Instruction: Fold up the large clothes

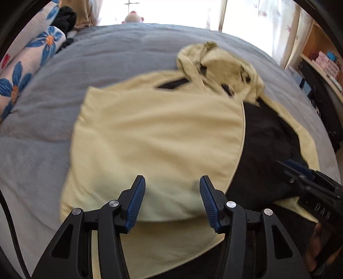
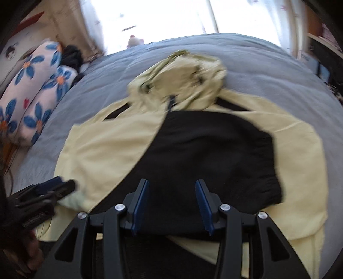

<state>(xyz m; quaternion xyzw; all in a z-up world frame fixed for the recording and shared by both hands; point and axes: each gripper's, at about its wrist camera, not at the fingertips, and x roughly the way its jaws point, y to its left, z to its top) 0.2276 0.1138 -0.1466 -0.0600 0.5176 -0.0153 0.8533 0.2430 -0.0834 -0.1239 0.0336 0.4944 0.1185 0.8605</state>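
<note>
A pale yellow hooded jacket (image 1: 150,133) (image 2: 103,150) lies spread on a grey bed (image 1: 107,60) (image 2: 268,70). Its left panel is folded over the body, and the black lining (image 1: 263,146) (image 2: 210,154) shows on the right side. The crumpled hood (image 1: 220,64) (image 2: 188,73) lies at the far end. My left gripper (image 1: 171,182) (image 2: 60,184) hovers open over the yellow panel near its lower edge, nothing between its fingers. My right gripper (image 2: 172,184) (image 1: 300,173) hovers open over the black lining, also holding nothing.
Floral pillows (image 1: 32,64) (image 2: 36,85) and a dark bundle (image 1: 66,17) lie along the bed's left side. A plush toy (image 1: 133,18) sits at the far edge under a bright window. A shelf with boxes (image 1: 321,60) stands to the right of the bed.
</note>
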